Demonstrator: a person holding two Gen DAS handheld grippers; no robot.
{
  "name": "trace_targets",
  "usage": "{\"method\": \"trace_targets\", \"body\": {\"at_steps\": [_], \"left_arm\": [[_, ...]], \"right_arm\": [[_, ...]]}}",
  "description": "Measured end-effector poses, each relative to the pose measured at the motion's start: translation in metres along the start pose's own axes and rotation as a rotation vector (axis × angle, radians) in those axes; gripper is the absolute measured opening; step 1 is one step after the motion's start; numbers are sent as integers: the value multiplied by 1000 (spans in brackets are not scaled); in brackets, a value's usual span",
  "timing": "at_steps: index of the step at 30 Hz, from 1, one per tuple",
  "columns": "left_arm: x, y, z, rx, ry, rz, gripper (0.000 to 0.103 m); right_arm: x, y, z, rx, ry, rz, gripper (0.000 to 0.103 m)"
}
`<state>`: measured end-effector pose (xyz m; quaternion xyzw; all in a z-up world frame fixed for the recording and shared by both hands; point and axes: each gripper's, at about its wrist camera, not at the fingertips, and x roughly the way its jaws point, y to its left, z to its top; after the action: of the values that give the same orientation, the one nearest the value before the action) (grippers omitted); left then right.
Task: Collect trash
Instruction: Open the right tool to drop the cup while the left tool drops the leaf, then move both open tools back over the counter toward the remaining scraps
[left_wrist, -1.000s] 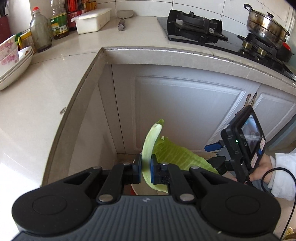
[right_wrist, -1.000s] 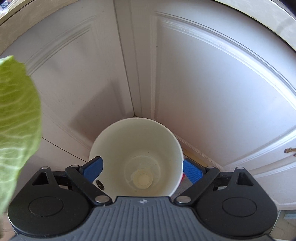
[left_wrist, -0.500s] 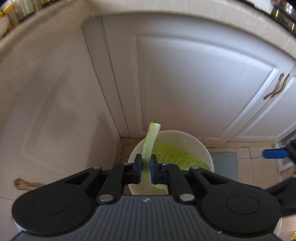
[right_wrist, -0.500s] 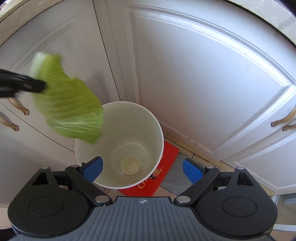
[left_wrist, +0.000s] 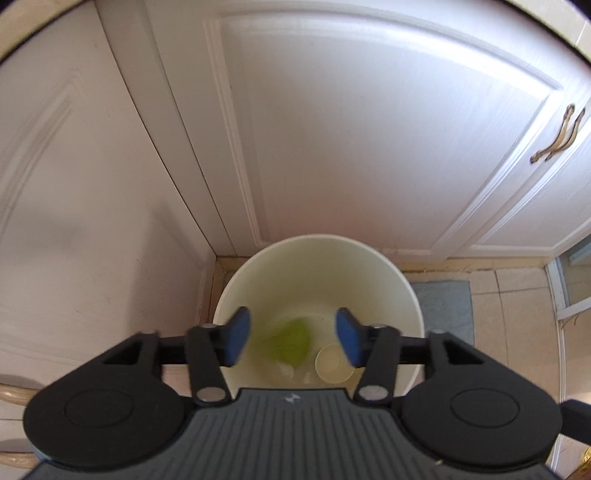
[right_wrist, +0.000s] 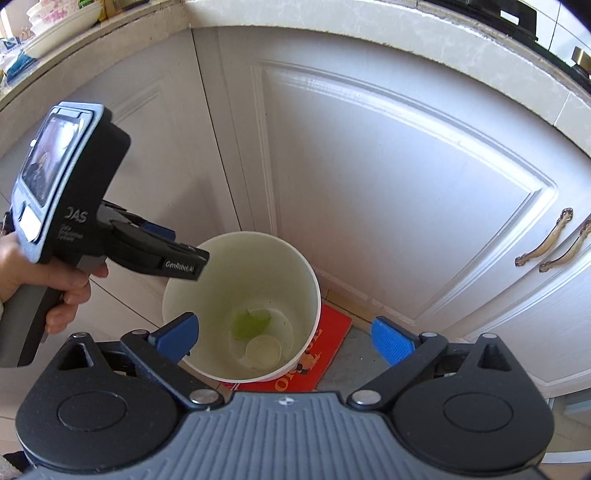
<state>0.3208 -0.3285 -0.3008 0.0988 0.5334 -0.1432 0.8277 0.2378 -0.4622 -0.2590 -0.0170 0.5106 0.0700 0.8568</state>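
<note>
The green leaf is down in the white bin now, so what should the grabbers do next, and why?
Probably lift the left gripper up and away from the bin. Its jaws are opening with nothing between them, and the leaf already lies at the bottom beside a small round cup. The right gripper is open and empty too, so either could likely go fetch more trash.

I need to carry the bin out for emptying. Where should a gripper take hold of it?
Grip the white bin by its rim, from straight above, one finger inside the wall and one outside. It stands upright and open-topped in the cabinet corner, so the floor-side rim is freest.
</note>
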Motion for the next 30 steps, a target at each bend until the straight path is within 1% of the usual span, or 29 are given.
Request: {"method": "trace_targets", "body": {"at_steps": [2, 6, 11, 14, 19, 21, 25, 28, 30], "left_arm": [[-14, 1, 0, -13, -26, -1, 69], [-44, 5, 1, -17, -77, 6, 77], [-83, 14, 1, -40, -126, 30, 80], [-110, 17, -1, -44, -158, 29, 80], [-169, 25, -10, -27, -223, 47, 82], [-194, 29, -16, -27, -253, 64, 84], [-236, 41, -27, -62, -294, 103, 85], [-263, 54, -36, -93, -313, 101, 85], [-282, 65, -45, -119, -328, 125, 85]], "right_arm": [[-6, 1, 6, -8, -9, -1, 102], [-11, 9, 17, -37, -19, 12, 102], [-23, 19, 20, -115, -34, 17, 102], [-36, 27, 26, -165, -39, 12, 102], [-70, 44, 42, -247, -76, 7, 102], [-89, 49, 49, -272, -102, 23, 103], [-121, 68, 64, -322, -153, 75, 103], [-139, 85, 73, -358, -192, 111, 103], [-141, 100, 84, -385, -213, 132, 103]]}}
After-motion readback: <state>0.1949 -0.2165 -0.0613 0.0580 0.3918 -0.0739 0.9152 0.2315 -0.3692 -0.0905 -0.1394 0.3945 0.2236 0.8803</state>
